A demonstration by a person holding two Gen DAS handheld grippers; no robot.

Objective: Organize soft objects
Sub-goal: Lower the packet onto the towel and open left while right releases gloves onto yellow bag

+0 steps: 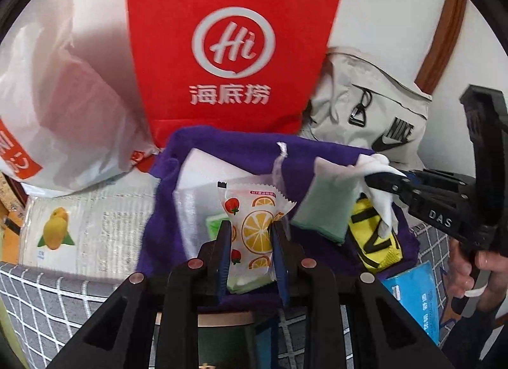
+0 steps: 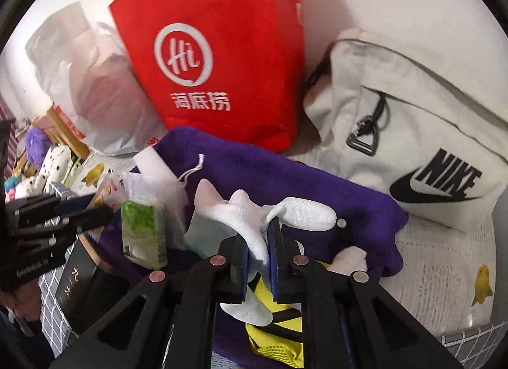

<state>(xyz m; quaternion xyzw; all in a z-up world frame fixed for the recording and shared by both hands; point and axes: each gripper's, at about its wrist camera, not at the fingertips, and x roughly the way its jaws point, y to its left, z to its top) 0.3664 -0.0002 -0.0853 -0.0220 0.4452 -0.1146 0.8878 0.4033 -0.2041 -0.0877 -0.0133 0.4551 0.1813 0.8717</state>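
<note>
Both claws are gripping soft items over a purple cloth.

The left claw [image 1: 250,239] is clenching a fruit-printed tissue pack [image 1: 254,229] between its blue pads, holding it upright above the purple cloth [image 1: 241,147]. The right claw [image 2: 257,253] is pinching a white sock [image 2: 254,216], whose ends are flopping out above and below the pads; in the left wrist view the same claw [image 1: 385,177] is coming in from the right with the sock [image 1: 379,191] dangling from its tips, a hand [image 1: 473,270] wrapping its grip. A green tissue pack [image 2: 144,229], a pale green cloth [image 1: 324,207] and a yellow mesh piece [image 2: 276,327] are lying on the purple cloth. Behind it a red bag [image 1: 228,42], a white plastic bag [image 1: 63,99] and a white backpack [image 2: 412,134] are leaning against the wall.
</note>
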